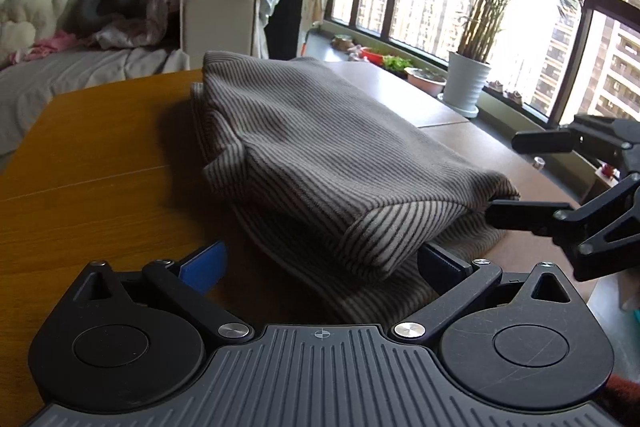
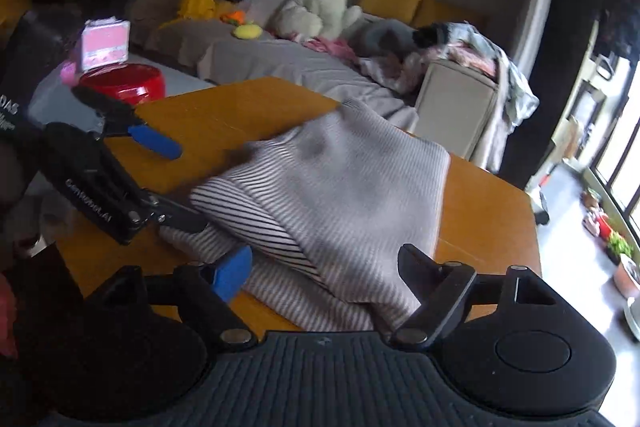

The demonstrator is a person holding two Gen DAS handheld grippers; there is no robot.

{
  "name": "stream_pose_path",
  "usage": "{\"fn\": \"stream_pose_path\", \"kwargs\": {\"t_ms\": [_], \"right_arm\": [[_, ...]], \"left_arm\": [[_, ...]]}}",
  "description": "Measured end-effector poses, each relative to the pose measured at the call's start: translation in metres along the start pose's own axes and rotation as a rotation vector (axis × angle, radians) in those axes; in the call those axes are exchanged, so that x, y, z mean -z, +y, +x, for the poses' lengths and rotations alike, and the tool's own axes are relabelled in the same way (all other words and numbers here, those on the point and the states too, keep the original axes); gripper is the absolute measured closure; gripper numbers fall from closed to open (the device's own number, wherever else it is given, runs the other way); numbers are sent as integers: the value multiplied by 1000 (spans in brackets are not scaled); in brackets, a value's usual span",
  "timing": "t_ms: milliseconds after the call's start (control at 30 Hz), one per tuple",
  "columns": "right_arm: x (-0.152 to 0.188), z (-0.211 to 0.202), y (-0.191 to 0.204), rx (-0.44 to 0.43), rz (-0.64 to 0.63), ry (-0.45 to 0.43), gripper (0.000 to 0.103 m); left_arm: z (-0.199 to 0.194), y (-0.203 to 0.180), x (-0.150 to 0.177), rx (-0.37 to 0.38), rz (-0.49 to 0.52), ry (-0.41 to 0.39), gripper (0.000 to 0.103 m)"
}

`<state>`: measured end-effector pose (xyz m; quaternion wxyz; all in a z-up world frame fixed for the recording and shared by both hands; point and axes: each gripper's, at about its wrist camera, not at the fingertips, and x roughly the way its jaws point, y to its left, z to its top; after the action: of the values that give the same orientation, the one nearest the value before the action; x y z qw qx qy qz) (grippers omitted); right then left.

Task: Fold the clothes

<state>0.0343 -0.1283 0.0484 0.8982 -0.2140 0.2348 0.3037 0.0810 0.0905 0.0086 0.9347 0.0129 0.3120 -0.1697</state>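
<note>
One garment in play: striped knit top (image 1: 320,155), already folded into a thick oblong bundle on the orange worktop (image 1: 100,155); long axis runs away from both tools, toward the far worktop edge; near short end sits just ahead of the tools.

Left tool (image 1: 320,259): jaws spread wide, blue pads either side of the bundle's near corner; cloth lies between them but no pad is seen pressing on it; nothing held.

Right tool (image 2: 320,267): jaws well apart; near edge of bundle lies between the fingers; right finger appears to touch the fabric, left blue pad stands just clear; no pinch seen, so judged not gripping. In left wrist view one black finger (image 1: 528,213) is seen touching the fold at the bundle's right side.

Both tools abt equally near the near end, left at left corner, right at right corner.

Judgement: fold approx. complete; next move prob. a final tidy or lift, taken from the near short end along the long axis.

Sofa w/ unsorted clothes (image 2: 472,51) lies beyond the worktop.
</note>
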Motion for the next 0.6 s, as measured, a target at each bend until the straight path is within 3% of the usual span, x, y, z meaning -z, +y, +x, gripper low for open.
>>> {"fn": "stream_pose_path", "kwargs": {"t_ms": [100,267,367,467,600], "right_arm": [[-1,13,25,-43,-93,12,22],[0,42,42,21,-166,21,22],[-11,47,7,-53,95,53,39],[-14,49,-31,-138,352,66,46],[-6,50,-46,-183,450,74,46]], "left_arm": [[-18,10,6,-60,51,-13,0],[-38,21,2,-79,48,-20,0],[-43,21,-2,-79,51,-22,0],[-42,19,-1,-82,69,-20,0],[-36,14,-1,-57,85,-12,0]]}}
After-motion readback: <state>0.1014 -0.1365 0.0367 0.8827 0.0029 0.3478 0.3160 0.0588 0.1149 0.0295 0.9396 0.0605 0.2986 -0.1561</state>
